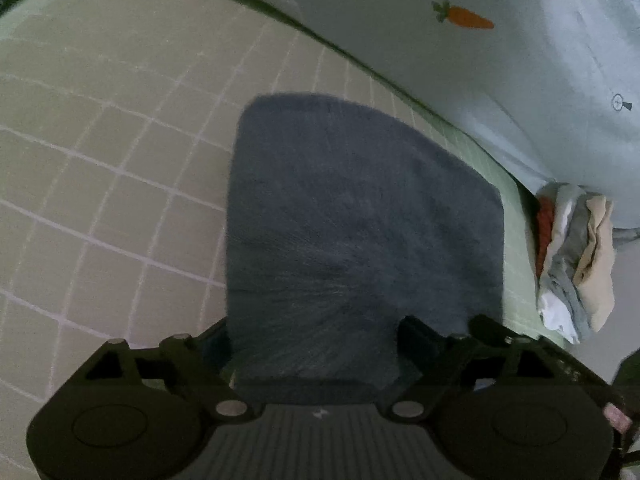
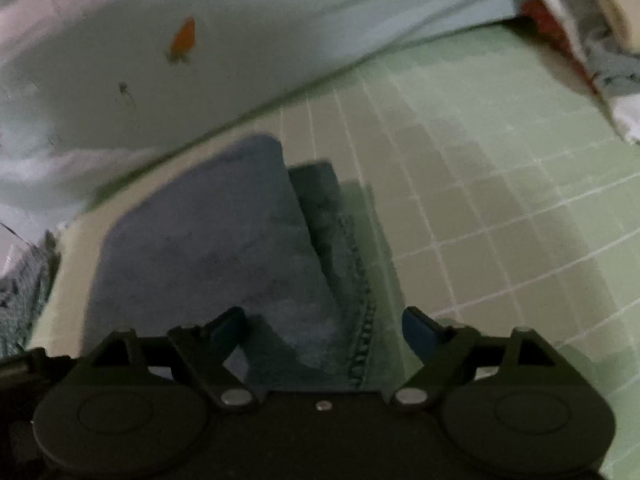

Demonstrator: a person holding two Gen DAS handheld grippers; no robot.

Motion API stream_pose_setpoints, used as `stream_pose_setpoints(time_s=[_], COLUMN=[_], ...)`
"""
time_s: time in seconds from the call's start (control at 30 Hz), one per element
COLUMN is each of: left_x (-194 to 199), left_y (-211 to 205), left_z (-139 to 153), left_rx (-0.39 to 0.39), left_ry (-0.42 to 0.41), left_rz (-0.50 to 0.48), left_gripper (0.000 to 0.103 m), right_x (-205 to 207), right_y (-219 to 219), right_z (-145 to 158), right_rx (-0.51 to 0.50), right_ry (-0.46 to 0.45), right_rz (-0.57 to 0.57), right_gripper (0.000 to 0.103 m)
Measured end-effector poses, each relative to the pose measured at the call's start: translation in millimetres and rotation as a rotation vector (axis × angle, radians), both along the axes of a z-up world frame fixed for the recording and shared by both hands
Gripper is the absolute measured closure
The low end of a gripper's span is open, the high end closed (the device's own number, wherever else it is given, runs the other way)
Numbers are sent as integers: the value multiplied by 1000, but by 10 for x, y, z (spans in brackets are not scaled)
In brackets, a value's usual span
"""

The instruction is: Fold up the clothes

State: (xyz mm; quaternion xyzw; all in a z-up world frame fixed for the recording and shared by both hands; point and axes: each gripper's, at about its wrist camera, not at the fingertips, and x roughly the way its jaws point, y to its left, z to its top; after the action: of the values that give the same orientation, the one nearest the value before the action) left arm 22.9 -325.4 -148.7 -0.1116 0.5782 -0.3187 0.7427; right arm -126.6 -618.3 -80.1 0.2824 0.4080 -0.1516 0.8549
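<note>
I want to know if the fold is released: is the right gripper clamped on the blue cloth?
No: the right gripper stands with its jaws wide apart, and the blue cloth lies flat on the green grid mat between them.

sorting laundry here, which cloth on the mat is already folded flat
The blue towel lying flat in front of the left gripper; the mixed clothes pile is crumpled.

Pale green mat [image 1: 100, 168] ruled with a white grid, spread flat. Beyond its far edge, a light blue sheet [image 1: 460, 72] printed with an orange carrot [image 1: 466, 17]. Dim, soft light, blur across both views.
</note>
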Motion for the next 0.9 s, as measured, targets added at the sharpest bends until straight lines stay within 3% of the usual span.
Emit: stream_pose_setpoints(time_s=[0.17, 0.2, 0.27, 0.3, 0.4, 0.6, 0.9], left_x=[-14, -20, -23, -23, -44, -193, -758], left_y=[-46, -51, -42, -32, -40, -221, -848], left_z=[-25, -21, 1, 19, 120, 395, 675], left_rx=[-7, -5, -7, -10, -2, 10, -45], left_ry=[15, 11, 8, 8, -16, -85, -110], left_rz=[-40, -50, -63, -66, -80, -185, -415], left_gripper=[11, 14, 25, 33, 45, 63, 65], right_x=[77, 76, 58, 66, 1, -162, -1071], right_y=[36, 27, -5, 4, 88, 297, 101], right_z=[-90, -100, -125, -119, 15, 306, 783], right_rx=[78, 99, 169, 181, 135, 23, -19], right_ry=[-7, -9, -25, -29, -60, -107, -183], right_rz=[-9, -10, -21, -26, -15, -44, -253], right_gripper=[14, 19, 35, 52, 79, 84, 84])
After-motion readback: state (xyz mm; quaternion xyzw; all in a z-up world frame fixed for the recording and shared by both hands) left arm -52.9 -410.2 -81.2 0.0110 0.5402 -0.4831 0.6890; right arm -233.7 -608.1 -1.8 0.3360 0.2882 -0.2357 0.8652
